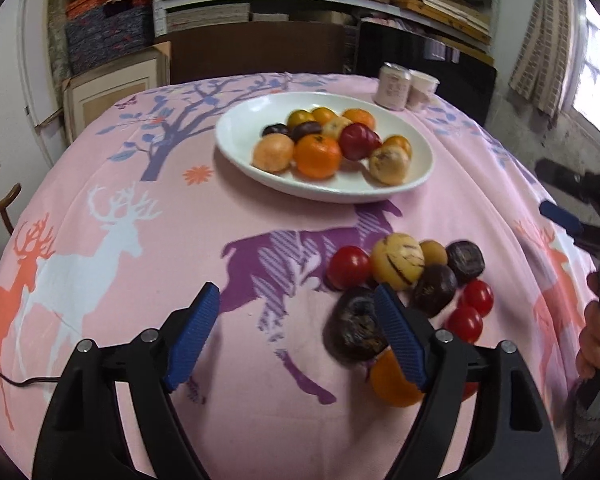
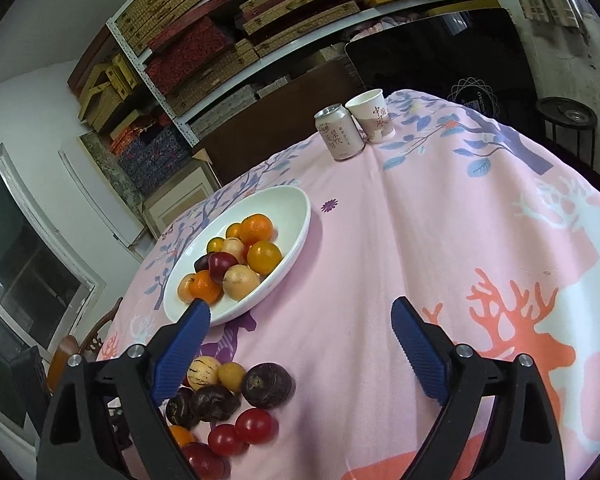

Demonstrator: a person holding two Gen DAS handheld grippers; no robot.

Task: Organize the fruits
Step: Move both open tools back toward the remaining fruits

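A white oval plate [image 1: 244,128] [image 2: 290,208] sits mid-table with several oranges, yellow and dark fruits in it. Loose fruit lies nearer on the cloth: a red tomato [image 1: 348,266], a striped yellow fruit [image 1: 398,260] [image 2: 204,372], dark purple fruits [image 1: 464,260] [image 2: 266,384] and small tomatoes [image 2: 254,424]. My left gripper [image 1: 296,296] is open over bare cloth just left of this pile; its right finger hides part of a dark fruit [image 1: 352,328] and an orange [image 1: 392,388]. My right gripper [image 2: 300,308] is open with nothing between its fingers, the pile at its left.
A drink can [image 2: 338,132] [image 1: 392,84] and a paper cup [image 2: 372,116] stand at the table's far edge. A hand [image 1: 592,336] holding the right gripper shows at the right edge. Shelves of stacked boxes fill the back wall. A chair stands at the left.
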